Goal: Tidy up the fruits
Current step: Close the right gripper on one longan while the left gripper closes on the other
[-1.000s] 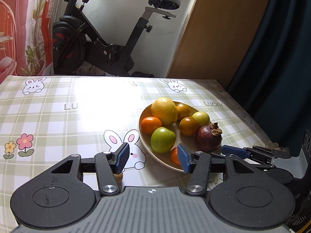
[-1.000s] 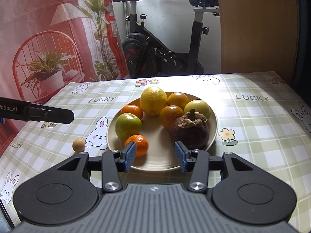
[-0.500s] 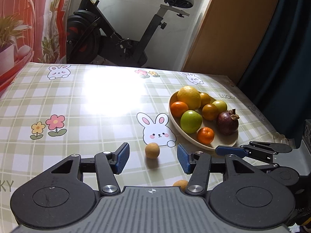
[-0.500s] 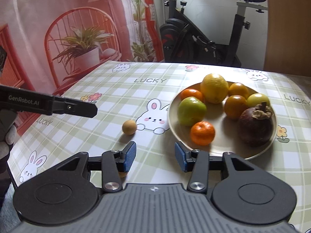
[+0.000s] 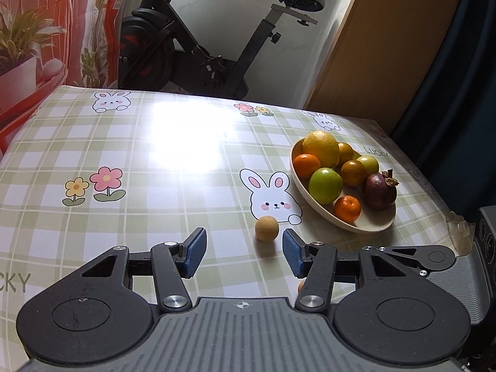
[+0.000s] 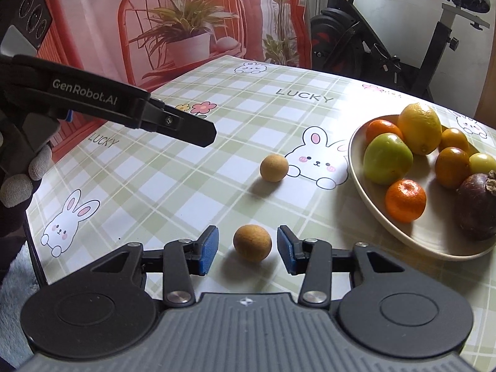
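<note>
Right gripper [image 6: 247,253] agape around near longan [image 6: 252,243], untouched

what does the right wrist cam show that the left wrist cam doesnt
Only the right wrist view shows the near brown fruit whole, sitting between the open right gripper fingers, plus the left gripper from the side and a gloved hand holding it.

Only the left wrist view shows the left gripper head on, open, with the far brown fruit just ahead of its right finger; the near fruit is a sliver under that finger.

Both show the plate piled with fruit, the far brown fruit beside the bunny print, the checked tablecloth and the exercise bike.
</note>
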